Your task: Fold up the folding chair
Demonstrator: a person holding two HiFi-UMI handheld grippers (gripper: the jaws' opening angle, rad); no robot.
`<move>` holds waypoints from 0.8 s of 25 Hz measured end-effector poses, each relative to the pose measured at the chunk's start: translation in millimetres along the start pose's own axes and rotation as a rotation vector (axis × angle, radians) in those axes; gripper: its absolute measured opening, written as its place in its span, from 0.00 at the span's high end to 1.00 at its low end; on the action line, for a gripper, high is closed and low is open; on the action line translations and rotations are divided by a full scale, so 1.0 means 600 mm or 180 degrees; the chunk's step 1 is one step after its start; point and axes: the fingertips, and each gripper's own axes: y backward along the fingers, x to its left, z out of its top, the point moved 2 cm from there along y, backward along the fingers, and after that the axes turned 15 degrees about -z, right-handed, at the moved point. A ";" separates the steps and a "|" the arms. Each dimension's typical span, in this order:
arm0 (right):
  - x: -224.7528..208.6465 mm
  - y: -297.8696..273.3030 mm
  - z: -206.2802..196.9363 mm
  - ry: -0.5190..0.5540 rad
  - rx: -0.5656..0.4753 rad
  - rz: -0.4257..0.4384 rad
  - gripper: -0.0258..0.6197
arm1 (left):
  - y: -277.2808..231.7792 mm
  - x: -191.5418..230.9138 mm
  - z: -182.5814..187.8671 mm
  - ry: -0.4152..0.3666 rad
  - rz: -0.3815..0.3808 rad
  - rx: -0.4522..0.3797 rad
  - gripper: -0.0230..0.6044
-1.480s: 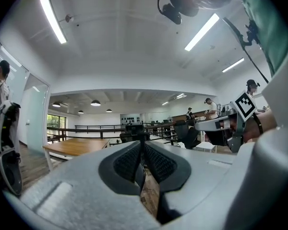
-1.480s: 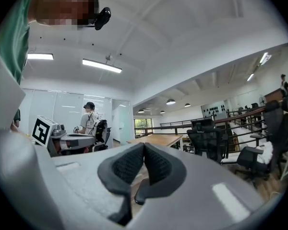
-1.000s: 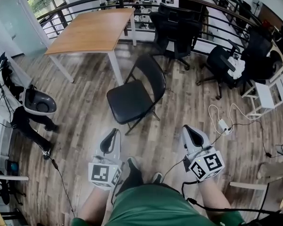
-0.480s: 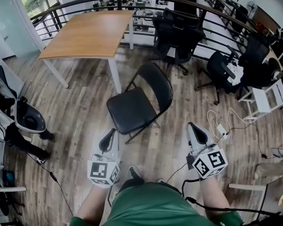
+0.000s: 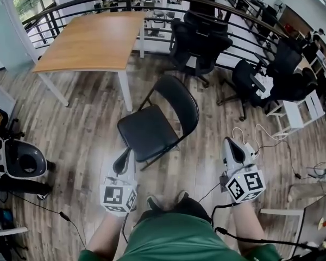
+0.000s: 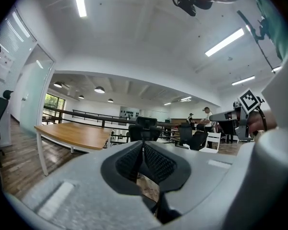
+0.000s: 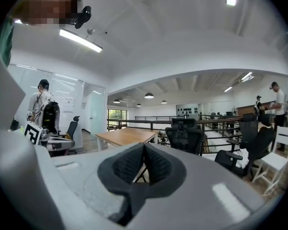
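- The folding chair [image 5: 155, 125] is standing fully open on the plank floor [image 5: 87, 129], with its seat lying flat and its backrest rising on the far side; judging by that, no part of the folding is looking done yet.
- The left claw [image 5: 123, 165] is hovering just in front of the chair's near seat edge, by its left corner and apart from it; its jaws are pressing together on nothing, as the left gripper view is showing [image 6: 143, 145].
- The right claw [image 5: 234, 150] is hanging to the right of the chair, near it but clear of it; its jaws are likewise pressing together and carrying nothing [image 7: 144, 150].
- Both claws are pointing roughly level toward the chair and flanking it, probably because the person is lining up for a two-sided hold; the jaws will need spreading before they can take the seat edge or backrest.
- A wooden table [image 5: 87, 34] is standing behind the chair to its left, one leg close to it; black office chairs [image 5: 198, 34] are sitting beyond the chair, so room behind the backrest is looking limited.
- A white cable [image 5: 250, 143] is trailing on the floor right of the chair, possibly catching a foot.
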 end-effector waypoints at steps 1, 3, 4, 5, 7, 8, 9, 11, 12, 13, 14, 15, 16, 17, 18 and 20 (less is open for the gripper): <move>0.003 -0.006 0.000 0.0024 -0.0003 0.0004 0.96 | -0.007 0.006 -0.001 0.0004 -0.0008 -0.0003 0.94; 0.006 -0.022 -0.003 0.0035 -0.0006 0.0017 0.96 | -0.022 0.017 -0.002 0.0003 -0.0016 -0.0003 0.94; 0.005 -0.032 -0.005 0.0026 -0.0002 0.0027 0.95 | -0.030 0.021 -0.002 -0.0002 -0.0017 0.0001 0.94; 0.004 -0.041 -0.009 0.0012 0.0007 0.0042 0.96 | -0.038 0.023 -0.002 -0.0011 -0.0015 0.0011 0.94; 0.000 -0.064 -0.018 -0.0018 0.0033 0.0084 0.96 | -0.053 0.028 -0.004 -0.0035 0.0006 0.0038 0.94; -0.002 -0.078 -0.021 -0.0033 0.0041 0.0111 0.96 | -0.061 0.032 -0.005 -0.0047 0.0027 0.0051 0.94; -0.004 -0.092 -0.025 -0.0046 0.0044 0.0142 0.96 | -0.068 0.036 -0.006 -0.0056 0.0054 0.0061 0.94; -0.007 -0.122 -0.029 -0.0070 0.0042 0.0209 0.96 | -0.083 0.046 -0.009 -0.0065 0.0119 0.0080 0.94; -0.010 -0.138 -0.030 -0.0080 0.0042 0.0246 0.95 | -0.092 0.051 -0.009 -0.0070 0.0156 0.0089 0.94; -0.013 -0.157 -0.031 -0.0090 0.0045 0.0286 0.96 | -0.102 0.057 -0.008 -0.0077 0.0197 0.0096 0.94; -0.017 -0.177 -0.031 -0.0100 0.0054 0.0331 0.96 | -0.114 0.063 -0.006 -0.0084 0.0243 0.0102 0.94; -0.021 -0.197 -0.031 -0.0108 0.0071 0.0380 0.96 | -0.127 0.068 -0.004 -0.0087 0.0292 0.0110 0.94; -0.026 -0.217 -0.032 -0.0115 0.0092 0.0430 0.96 | -0.142 0.072 -0.001 -0.0085 0.0339 0.0118 0.94; -0.032 -0.237 -0.031 -0.0120 0.0114 0.0477 0.96 | -0.157 0.076 0.001 -0.0073 0.0381 0.0128 0.94; -0.039 -0.256 -0.030 -0.0123 0.0133 0.0521 0.96 | -0.174 0.079 0.002 -0.0054 0.0415 0.0137 0.94; -0.053 -0.291 -0.027 -0.0116 0.0157 0.0595 0.96 | -0.208 0.083 0.004 -0.0020 0.0464 0.0154 0.94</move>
